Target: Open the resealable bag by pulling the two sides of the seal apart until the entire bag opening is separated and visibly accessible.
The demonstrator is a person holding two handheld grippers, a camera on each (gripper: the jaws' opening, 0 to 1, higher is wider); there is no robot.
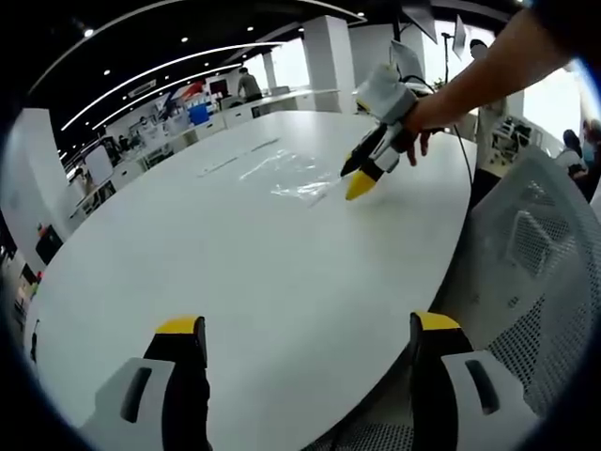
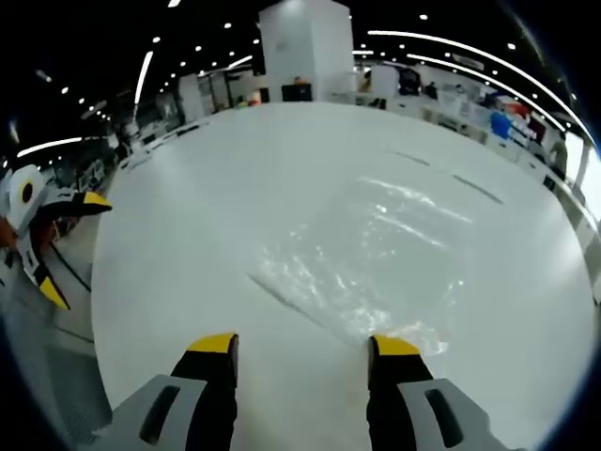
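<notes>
Left gripper [image 1: 305,343]: black jaws, yellow tips, light grey housings with dark oval slots. Right gripper [image 2: 302,348]: same build — black jaws, yellow tips, grey slotted housings; seen from the left gripper view, tapered black/yellow jaws under a white-grey body. Dark sleeve [image 1: 563,14] on the arm.

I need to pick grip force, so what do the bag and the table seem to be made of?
Resealable bag: thin clear plastic film, judging by wrinkles, glints and the tabletop showing through. Table: smooth matte white surface, probably laminate; soft, diffuse reflections only.
</notes>
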